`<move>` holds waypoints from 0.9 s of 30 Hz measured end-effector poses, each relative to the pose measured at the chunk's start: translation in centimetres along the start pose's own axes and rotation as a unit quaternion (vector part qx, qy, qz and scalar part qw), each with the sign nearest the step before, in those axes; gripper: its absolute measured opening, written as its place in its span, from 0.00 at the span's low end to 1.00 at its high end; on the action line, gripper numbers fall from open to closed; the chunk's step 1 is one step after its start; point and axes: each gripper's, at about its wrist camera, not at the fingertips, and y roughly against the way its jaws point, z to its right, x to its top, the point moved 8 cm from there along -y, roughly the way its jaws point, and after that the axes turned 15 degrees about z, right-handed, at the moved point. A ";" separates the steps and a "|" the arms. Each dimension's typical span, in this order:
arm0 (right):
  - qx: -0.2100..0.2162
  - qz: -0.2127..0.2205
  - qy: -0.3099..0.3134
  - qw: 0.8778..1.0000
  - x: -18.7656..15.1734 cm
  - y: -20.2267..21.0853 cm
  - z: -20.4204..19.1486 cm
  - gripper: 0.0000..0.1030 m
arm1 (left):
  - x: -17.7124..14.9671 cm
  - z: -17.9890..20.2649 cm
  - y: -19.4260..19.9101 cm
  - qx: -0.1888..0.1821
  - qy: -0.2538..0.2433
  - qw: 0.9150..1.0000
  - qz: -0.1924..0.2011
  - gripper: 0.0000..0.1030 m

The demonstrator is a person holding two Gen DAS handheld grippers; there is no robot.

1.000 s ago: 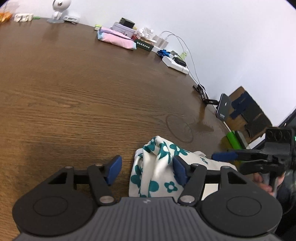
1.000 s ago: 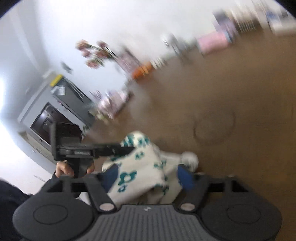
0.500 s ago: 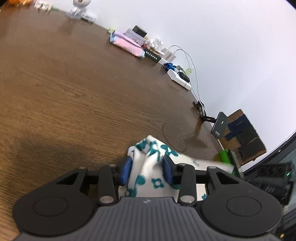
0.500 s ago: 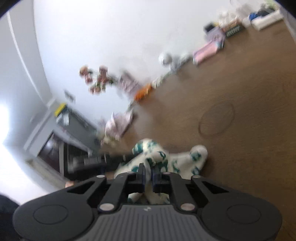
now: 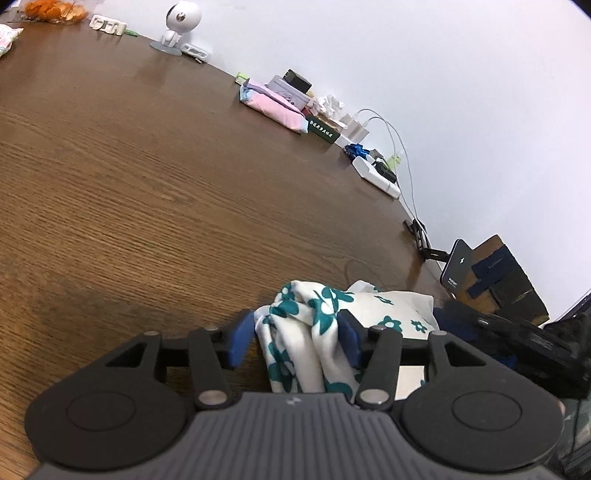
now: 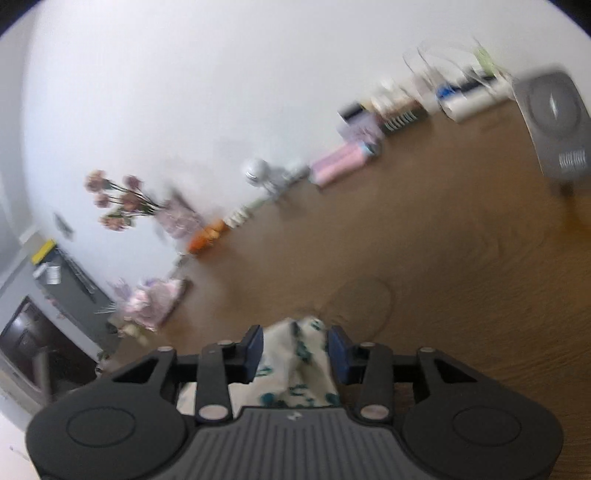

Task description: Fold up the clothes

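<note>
A white cloth with teal flowers (image 5: 388, 306) lies bunched at the near edge of the brown wooden table (image 5: 147, 184). My left gripper (image 5: 293, 341) straddles one raised fold of it. Its jaws are opening, and the fold still touches both blue pads (image 5: 240, 339). In the right wrist view, which is blurred, my right gripper (image 6: 295, 350) straddles another fold of the same cloth (image 6: 291, 369). Those jaws are opening too, and a narrow gap shows on each side of the fabric. The cloth's lower part is hidden behind both gripper bodies.
Along the far wall stand a folded pink cloth (image 5: 273, 109), small boxes, a white power strip (image 5: 376, 177) with cables and a white round-headed figure (image 5: 181, 22). A phone on a stand (image 5: 456, 267) is clamped at the right table edge. Flowers (image 6: 118, 203) stand at the far left.
Both grippers closed on folds of the floral cloth and have since widened again, the right one from almost fully closed. The right view has tilted; the cloth stays at the table edge.
</note>
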 end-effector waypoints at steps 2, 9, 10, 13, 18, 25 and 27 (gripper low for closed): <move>0.023 -0.015 0.015 1.000 -0.6 0.3 -1.0 0.30 | 0.1 0.2 -0.1 0.006 -0.008 1.000 0.003 0.52; -0.024 0.020 0.141 0.989 -0.1 0.5 -3.9 0.23 | 0.3 1.5 0.4 0.031 -0.054 0.998 0.021 0.56; 0.001 0.019 0.162 0.987 0.0 0.7 -5.5 0.22 | 0.2 1.6 0.4 0.034 -0.058 0.997 0.023 0.56; 0.043 -0.017 0.209 0.977 -1.7 -0.5 -8.5 0.15 | 0.3 1.5 0.4 0.041 -0.053 0.997 0.028 0.57; 0.022 -0.032 0.216 0.976 -5.3 -3.8 -6.8 0.07 | 1.2 3.1 2.9 0.050 -0.086 0.993 0.063 0.54; 0.023 -0.038 0.208 0.977 -4.6 -4.1 -6.6 0.07 | -0.7 7.6 3.5 0.009 -0.149 0.988 0.049 0.36; 0.027 -0.034 0.171 0.984 -3.3 -2.7 -6.1 0.08 | -1.4 6.7 3.1 0.019 -0.146 0.988 0.047 0.38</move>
